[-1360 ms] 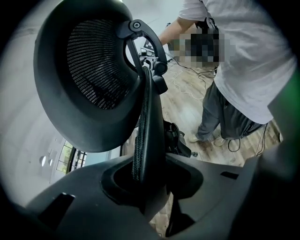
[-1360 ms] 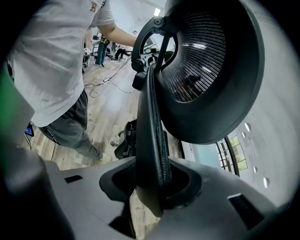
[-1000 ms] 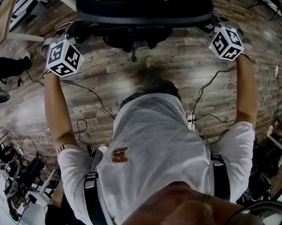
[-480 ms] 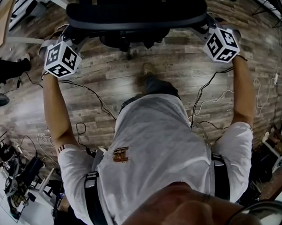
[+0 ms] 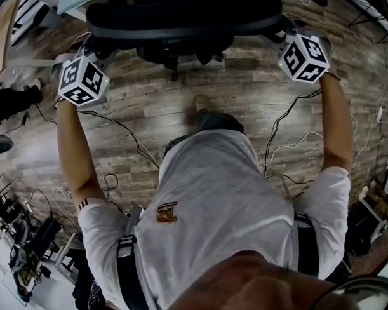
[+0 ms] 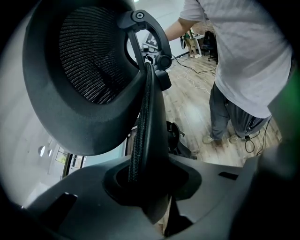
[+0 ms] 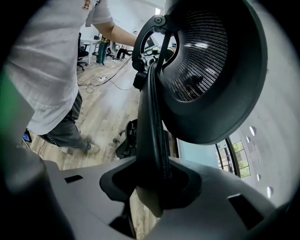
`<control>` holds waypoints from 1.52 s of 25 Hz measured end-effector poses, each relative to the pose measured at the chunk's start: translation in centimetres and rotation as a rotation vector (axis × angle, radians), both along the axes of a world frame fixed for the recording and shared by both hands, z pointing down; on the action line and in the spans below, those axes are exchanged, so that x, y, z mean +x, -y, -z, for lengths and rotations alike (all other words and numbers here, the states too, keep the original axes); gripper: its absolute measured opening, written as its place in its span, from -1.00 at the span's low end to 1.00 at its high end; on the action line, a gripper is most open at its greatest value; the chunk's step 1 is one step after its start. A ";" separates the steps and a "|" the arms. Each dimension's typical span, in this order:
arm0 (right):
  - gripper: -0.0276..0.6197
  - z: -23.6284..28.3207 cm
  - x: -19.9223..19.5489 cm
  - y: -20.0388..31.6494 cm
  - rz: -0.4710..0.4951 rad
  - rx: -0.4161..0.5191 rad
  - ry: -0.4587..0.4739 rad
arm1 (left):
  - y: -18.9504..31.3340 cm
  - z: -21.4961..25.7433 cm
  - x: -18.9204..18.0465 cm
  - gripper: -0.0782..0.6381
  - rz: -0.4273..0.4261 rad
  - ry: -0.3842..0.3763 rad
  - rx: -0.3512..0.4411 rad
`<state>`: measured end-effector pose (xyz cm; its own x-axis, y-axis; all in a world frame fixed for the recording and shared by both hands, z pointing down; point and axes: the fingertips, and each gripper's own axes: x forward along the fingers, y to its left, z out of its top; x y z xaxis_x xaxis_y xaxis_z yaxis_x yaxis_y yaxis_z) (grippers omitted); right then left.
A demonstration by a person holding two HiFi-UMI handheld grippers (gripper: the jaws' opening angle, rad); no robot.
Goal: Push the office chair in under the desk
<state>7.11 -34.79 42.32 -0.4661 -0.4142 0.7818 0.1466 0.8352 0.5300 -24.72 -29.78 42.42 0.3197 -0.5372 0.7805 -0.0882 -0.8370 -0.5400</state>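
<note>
The black office chair (image 5: 186,21) lies along the top of the head view, its base (image 5: 178,55) on the wood floor below it. My left gripper (image 5: 104,51) is shut on the left edge of the mesh backrest (image 6: 150,117), which runs down between its jaws (image 6: 147,183). My right gripper (image 5: 276,41) is shut on the backrest's right edge (image 7: 152,117) in the same way (image 7: 157,183). The curved headrest (image 6: 79,70) (image 7: 211,70) looms above each gripper. A pale desk edge (image 5: 71,1) shows at the top left, just beyond the chair.
Black and white cables (image 5: 126,131) trail over the wood floor on both sides of the person's foot (image 5: 202,105). Boxes and gear (image 5: 22,252) crowd the lower left. A dark object (image 5: 8,100) lies at the left edge.
The chair and both grippers have moved forward over the floor with the person stepping after them. The pale desk edge has come into view at the top left.
</note>
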 end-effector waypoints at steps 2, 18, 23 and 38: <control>-0.48 0.0 0.3 1.9 0.005 0.002 0.000 | 1.8 0.0 0.3 -0.49 -0.003 0.004 -0.004; -0.49 0.1 0.7 13.7 -0.010 -0.004 -0.017 | 14.1 -0.3 0.5 -0.51 -0.027 0.015 -0.039; -0.49 -0.4 0.4 16.8 -0.028 -0.005 -0.019 | 17.4 -0.6 0.1 -0.51 -0.036 0.016 -0.040; -0.48 -1.1 0.7 26.4 -0.038 -0.009 -0.031 | 26.4 -1.1 0.4 -0.51 -0.023 0.018 -0.039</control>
